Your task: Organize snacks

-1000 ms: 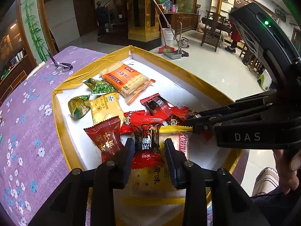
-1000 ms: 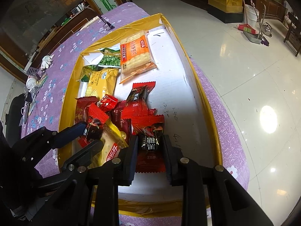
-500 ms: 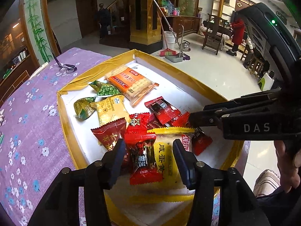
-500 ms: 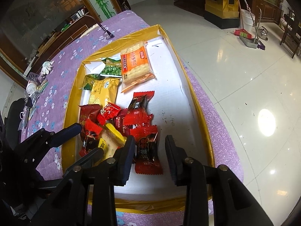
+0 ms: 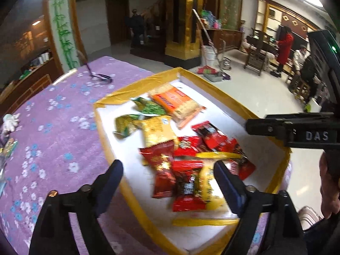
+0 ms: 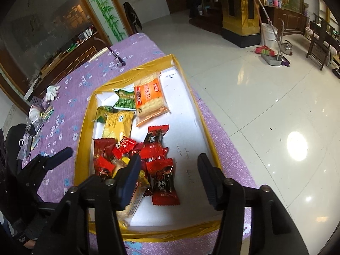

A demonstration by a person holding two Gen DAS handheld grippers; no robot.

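- Left gripper [image 5: 167, 176] has just been spreading its jaws and now stands wide apart, released, above the red-and-black candy [image 5: 188, 186] that lies loose between the fingers, untouched.
- Right gripper [image 6: 169, 173] has also just been opening; its jaws are apart and gripping nothing, with another red-and-black candy [image 6: 162, 180] lying free below them.
- All the snacks lie in the gold-rimmed tray [image 6: 209, 140] on the purple flowered cloth [image 5: 48, 131].
- Count: one orange cracker pack [image 6: 148, 97], two green packets [image 5: 148, 107], one yellow packet [image 6: 116, 123], and a heap of red wrappers I cannot count exactly.
- A long yellow pack [image 5: 209, 188] lies under the red heap.
- A pair of glasses [image 5: 99, 77] rests on the cloth beyond the tray.
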